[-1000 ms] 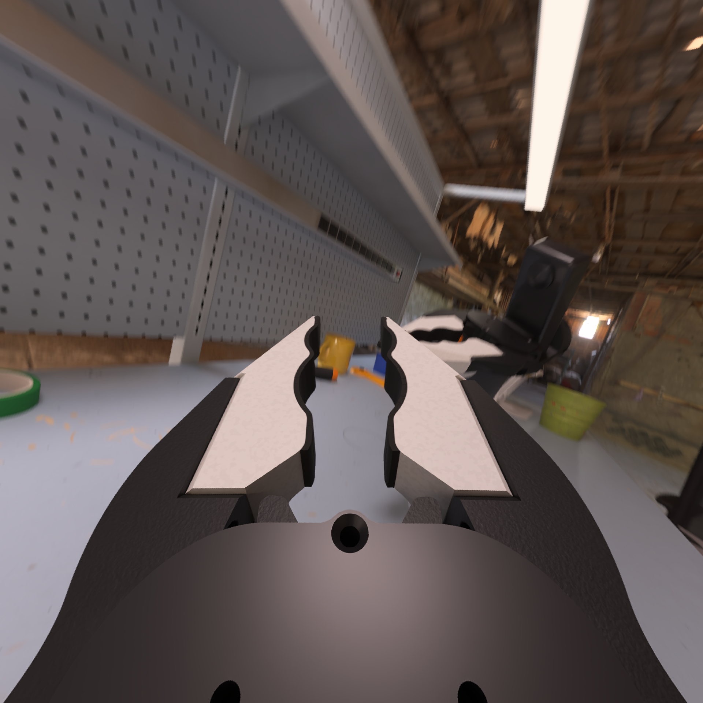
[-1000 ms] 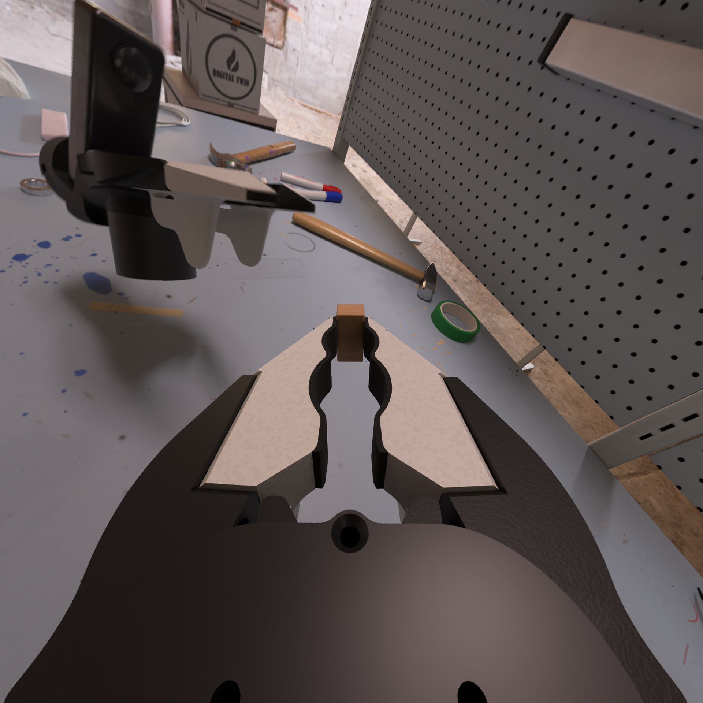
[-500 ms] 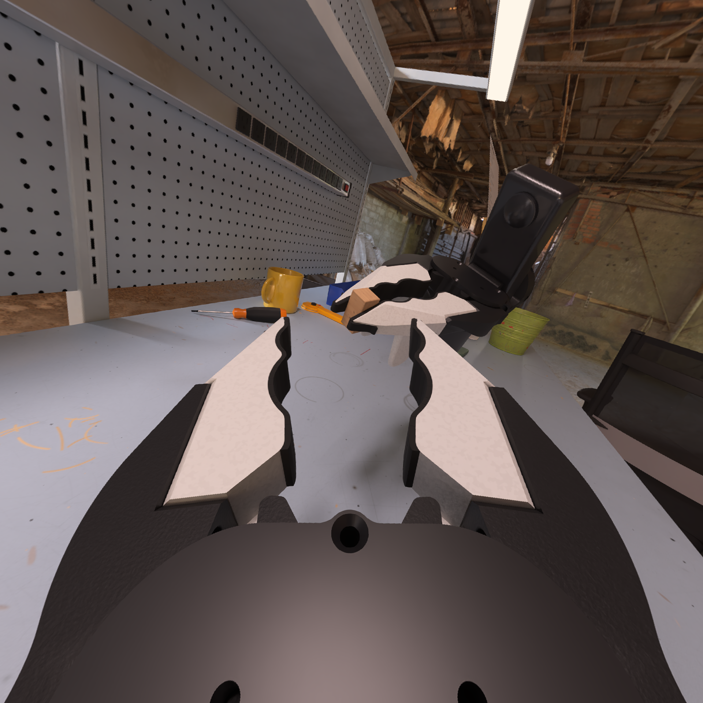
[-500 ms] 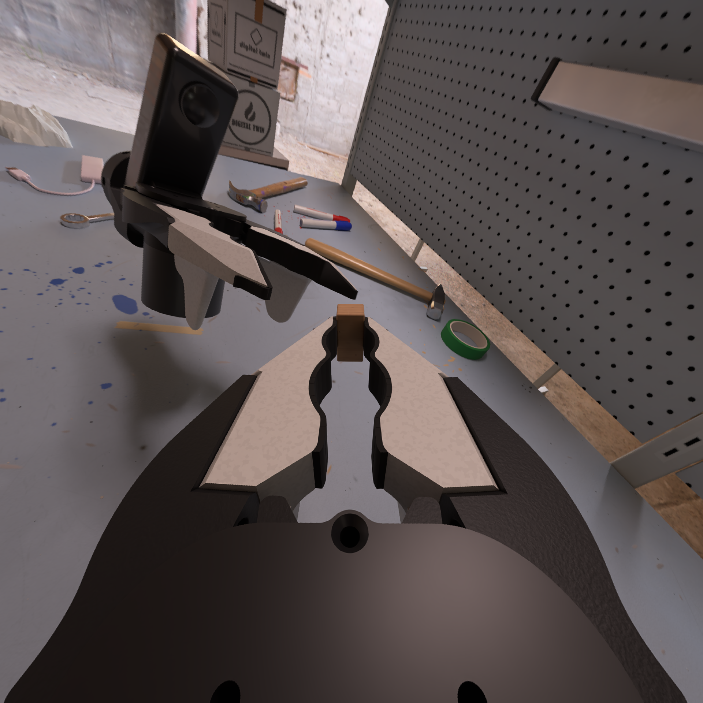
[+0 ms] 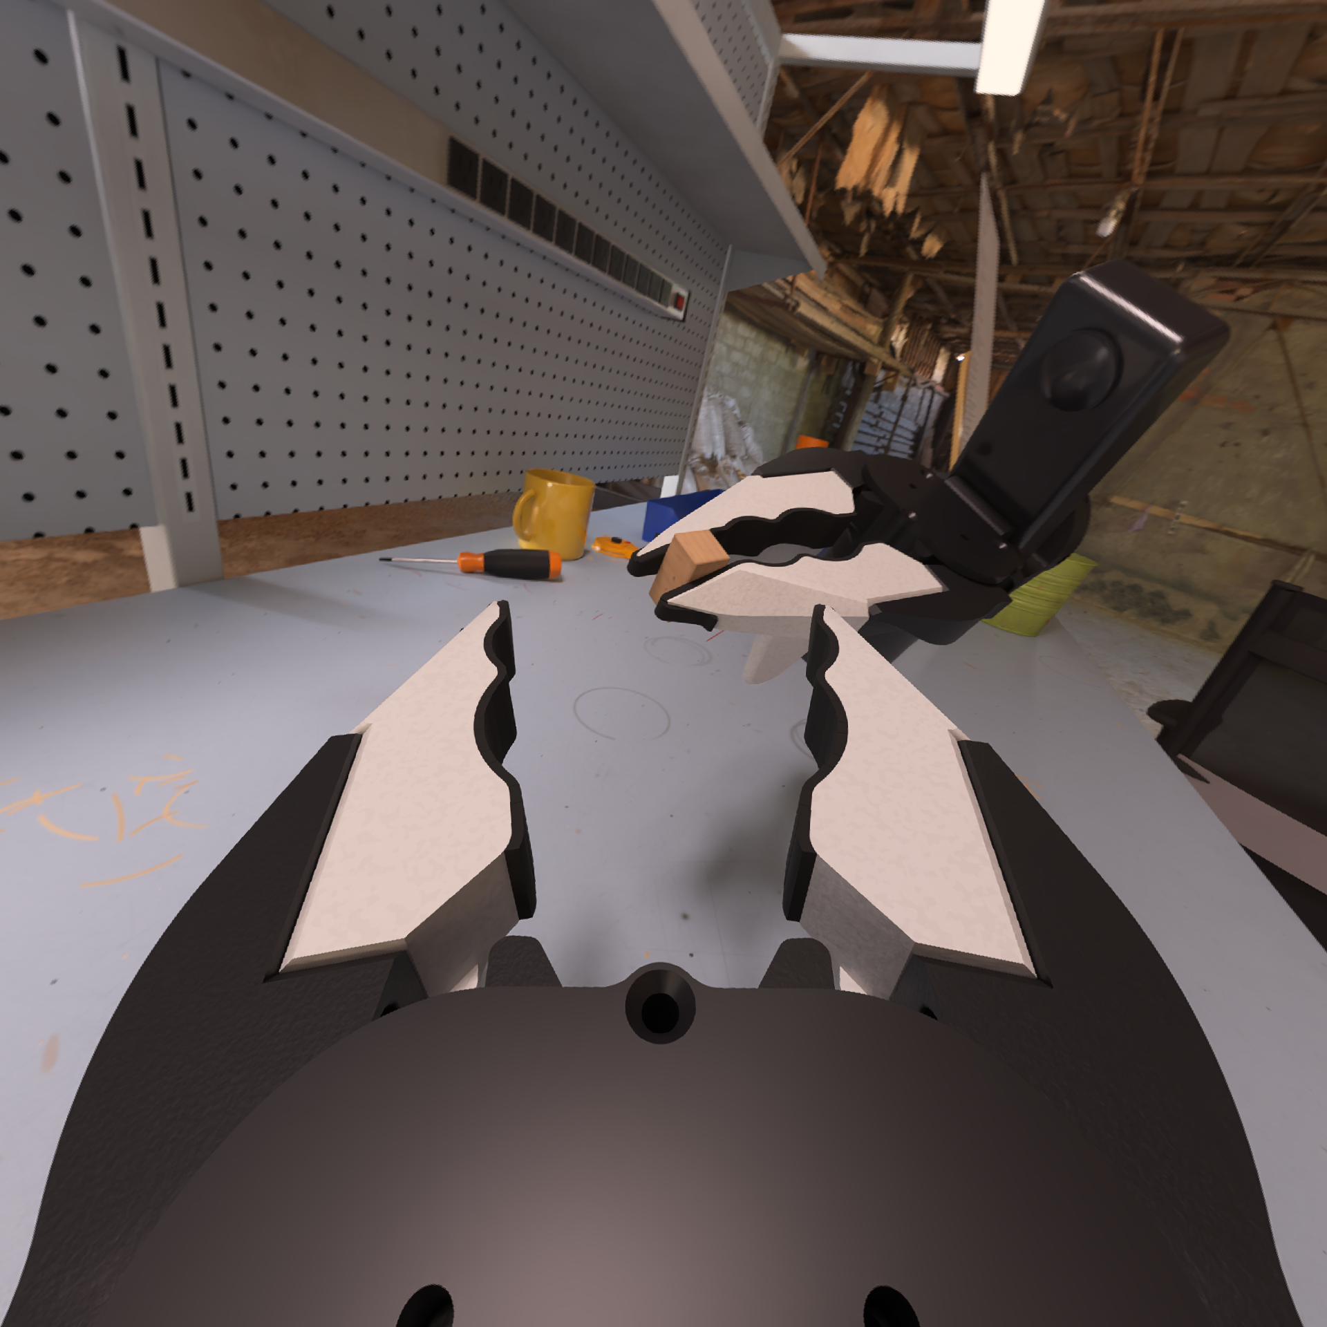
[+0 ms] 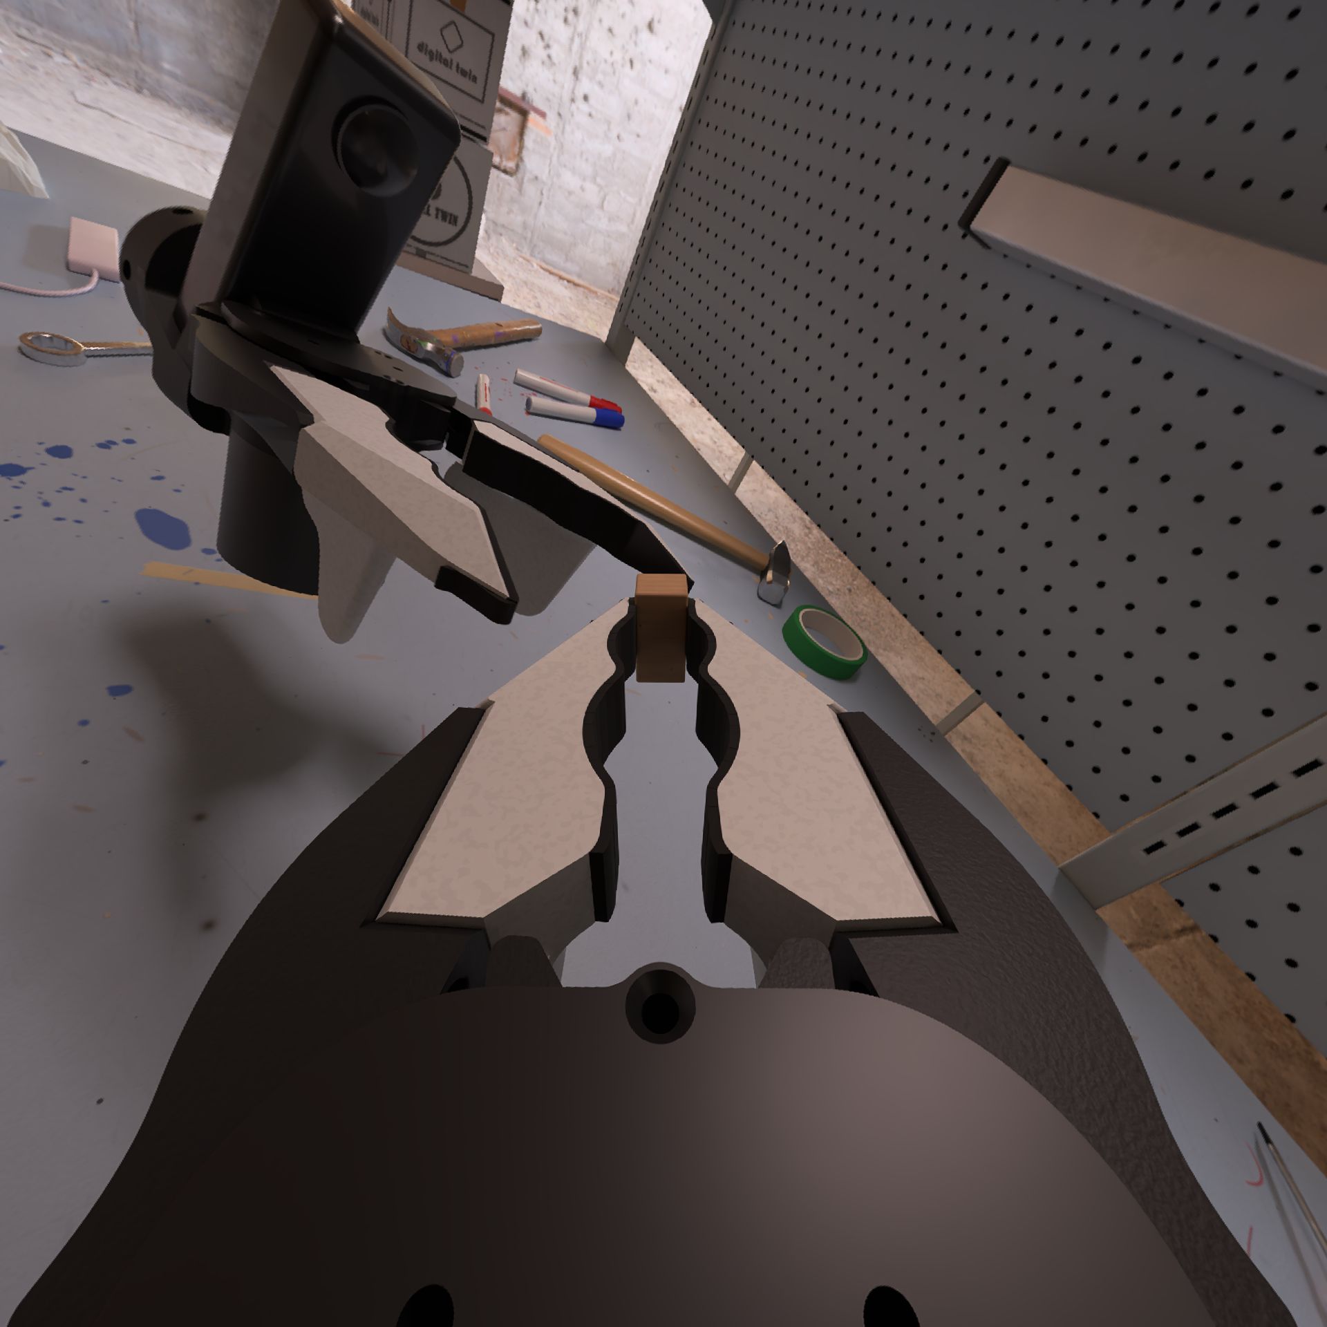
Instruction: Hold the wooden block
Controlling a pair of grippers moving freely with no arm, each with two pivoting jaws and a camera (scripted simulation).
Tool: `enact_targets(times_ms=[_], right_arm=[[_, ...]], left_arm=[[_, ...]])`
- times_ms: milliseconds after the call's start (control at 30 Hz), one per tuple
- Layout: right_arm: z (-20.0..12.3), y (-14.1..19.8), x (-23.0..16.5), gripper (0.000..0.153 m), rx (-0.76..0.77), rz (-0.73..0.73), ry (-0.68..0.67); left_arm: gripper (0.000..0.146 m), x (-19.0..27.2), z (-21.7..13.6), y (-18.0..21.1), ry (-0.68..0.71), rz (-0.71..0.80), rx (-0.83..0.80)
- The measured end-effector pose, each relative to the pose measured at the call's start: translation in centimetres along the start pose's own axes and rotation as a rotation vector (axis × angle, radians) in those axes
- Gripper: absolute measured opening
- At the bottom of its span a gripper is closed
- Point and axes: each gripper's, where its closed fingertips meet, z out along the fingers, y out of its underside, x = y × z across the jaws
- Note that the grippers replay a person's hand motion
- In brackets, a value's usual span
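Note:
The small wooden block (image 6: 660, 635) is pinched upright between the fingertips of my right gripper (image 6: 660, 607), above the grey workbench (image 6: 215, 754). In the left wrist view the block (image 5: 686, 564) shows at the tip of the right gripper (image 5: 657, 589), just ahead and slightly right. My left gripper (image 5: 660, 617) is open wide and empty, aimed at the block. In the right wrist view the left gripper (image 6: 596, 589) hovers close in front, its far fingertip next to the block's top; I cannot tell if they touch.
A pegboard wall (image 5: 359, 323) runs along the bench. A yellow mug (image 5: 556, 513) and screwdriver (image 5: 503, 564) lie beyond. A green tape roll (image 6: 826, 643), a hammer (image 6: 668, 506) and markers (image 6: 574, 402) lie by the wall. A black case (image 5: 1256, 718) stands at the right edge.
My left gripper has swung round to face the right gripper, come closer to the block and opened wider. The right gripper has kept its hold on the block.

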Motion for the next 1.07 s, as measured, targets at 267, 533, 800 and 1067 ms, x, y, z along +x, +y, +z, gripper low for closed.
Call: enact_targets(times_ms=[267, 533, 800, 1067], right_arm=[[0.0, 0.6, 0.6, 0.012, -0.023, -0.044, 0.020], [0.3, 2.0, 0.3, 0.012, -0.083, -0.057, -0.003], [0.5, 3.5, -0.5, 0.012, -0.112, 0.058, -0.082], [0.6, 4.2, -0.6, 0.012, -0.118, 0.153, -0.127]], left_arm=[[0.082, -1.0, -0.8, -0.7, -0.021, -0.040, 0.048], [0.074, -0.2, -2.3, -1.7, -0.090, 0.193, 0.012], [0.047, -1.5, -2.4, 0.2, -0.107, 0.112, -0.078], [0.045, -3.2, -2.6, 1.8, -0.119, 0.010, -0.109]])
